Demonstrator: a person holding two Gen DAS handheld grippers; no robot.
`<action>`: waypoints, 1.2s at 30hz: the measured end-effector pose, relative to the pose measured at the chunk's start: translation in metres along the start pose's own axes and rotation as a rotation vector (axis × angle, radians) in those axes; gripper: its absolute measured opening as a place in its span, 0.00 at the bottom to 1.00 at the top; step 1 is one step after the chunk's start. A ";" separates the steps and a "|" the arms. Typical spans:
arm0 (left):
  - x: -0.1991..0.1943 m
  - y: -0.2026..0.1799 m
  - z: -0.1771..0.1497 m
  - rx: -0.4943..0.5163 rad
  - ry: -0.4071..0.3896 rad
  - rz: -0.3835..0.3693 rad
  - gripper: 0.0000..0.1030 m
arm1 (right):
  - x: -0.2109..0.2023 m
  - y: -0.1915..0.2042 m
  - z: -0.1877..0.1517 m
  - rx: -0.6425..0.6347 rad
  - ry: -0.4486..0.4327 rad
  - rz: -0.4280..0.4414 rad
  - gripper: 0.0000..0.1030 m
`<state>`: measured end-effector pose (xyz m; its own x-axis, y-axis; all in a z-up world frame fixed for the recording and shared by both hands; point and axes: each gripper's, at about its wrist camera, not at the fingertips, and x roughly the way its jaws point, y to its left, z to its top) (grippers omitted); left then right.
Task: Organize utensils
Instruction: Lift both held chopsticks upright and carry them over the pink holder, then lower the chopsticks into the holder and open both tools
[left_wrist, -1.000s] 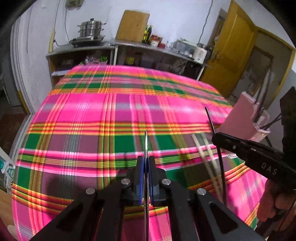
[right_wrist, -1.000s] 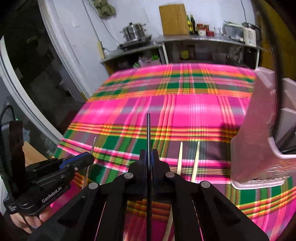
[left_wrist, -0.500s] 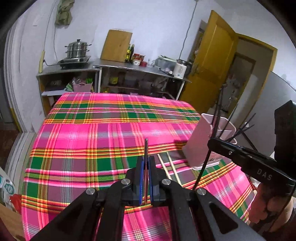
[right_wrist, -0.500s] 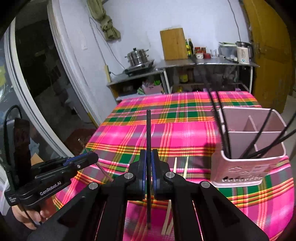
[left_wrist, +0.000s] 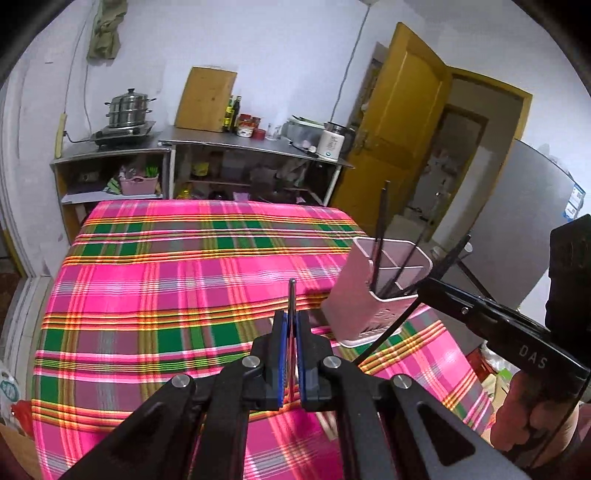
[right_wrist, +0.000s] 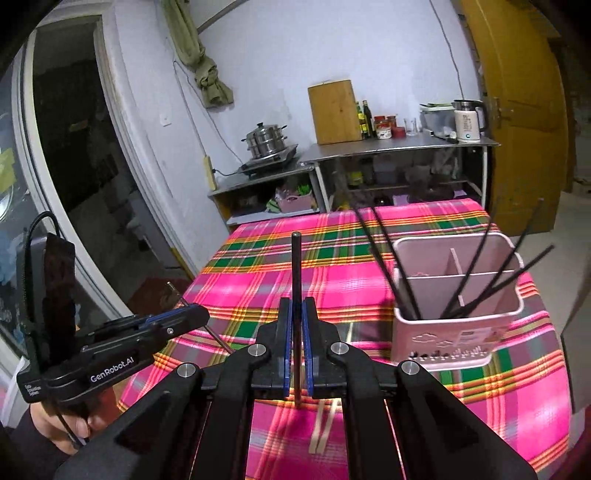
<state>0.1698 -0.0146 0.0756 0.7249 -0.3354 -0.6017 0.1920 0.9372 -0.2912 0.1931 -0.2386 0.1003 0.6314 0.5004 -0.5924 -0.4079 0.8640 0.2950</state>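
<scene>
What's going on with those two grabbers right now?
Left gripper jaws shut on a metal chopstick. Right gripper jaws shut on a black chopstick. Pink holder ahead, path clear.

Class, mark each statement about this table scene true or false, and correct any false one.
1. The left gripper is shut on a silver chopstick. True.
2. The right gripper is open and holds nothing. False: it is shut on a black chopstick.
3. The pink utensil holder stands upright on the plaid tablecloth. True.
4. The holder is empty. False: several black chopsticks lean in it.
5. Two pale wooden chopsticks lie on the cloth. True.
6. The yellow door is shut. False: it stands open.
</scene>
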 end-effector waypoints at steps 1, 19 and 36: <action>0.002 -0.003 0.000 0.000 0.006 -0.009 0.04 | -0.002 -0.002 0.000 0.002 -0.002 -0.003 0.05; 0.029 -0.080 0.025 0.077 0.033 -0.136 0.04 | -0.052 -0.050 0.012 0.072 -0.082 -0.115 0.05; 0.046 -0.116 0.108 0.111 -0.077 -0.162 0.04 | -0.082 -0.077 0.076 0.062 -0.250 -0.190 0.05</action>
<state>0.2519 -0.1283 0.1621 0.7264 -0.4785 -0.4934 0.3787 0.8777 -0.2936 0.2228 -0.3419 0.1831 0.8380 0.3213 -0.4410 -0.2311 0.9412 0.2465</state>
